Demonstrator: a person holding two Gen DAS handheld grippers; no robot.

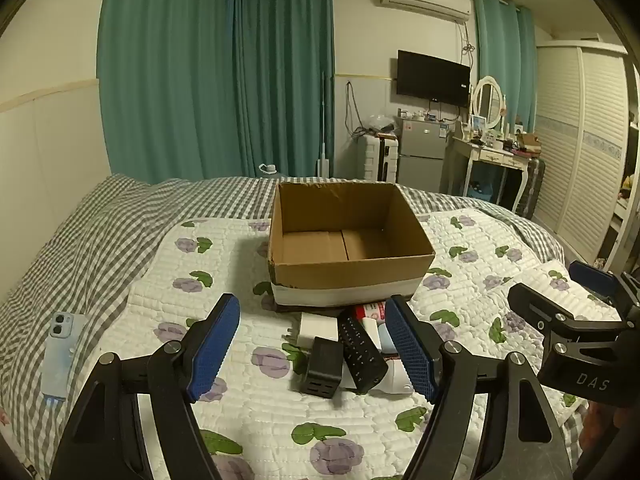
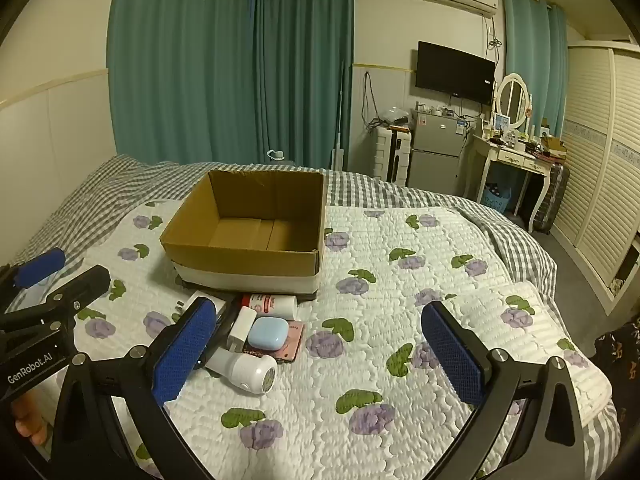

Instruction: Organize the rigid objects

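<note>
While both grippers' fingers (image 1: 218, 344) gape wide, one (image 2: 182, 350) hides clutter (image 2: 256, 336).

an open, empty cardboard box (image 2: 248, 236) sits upright on the quilt; chargers, remote (image 1: 362, 354), blue case (image 2: 267, 333) cluster just before it.

Teal curtains (image 1: 216, 76), wall television (image 1: 433, 79), white wardrobe (image 1: 580, 136), quilted bed (image 2: 400, 280).
</note>
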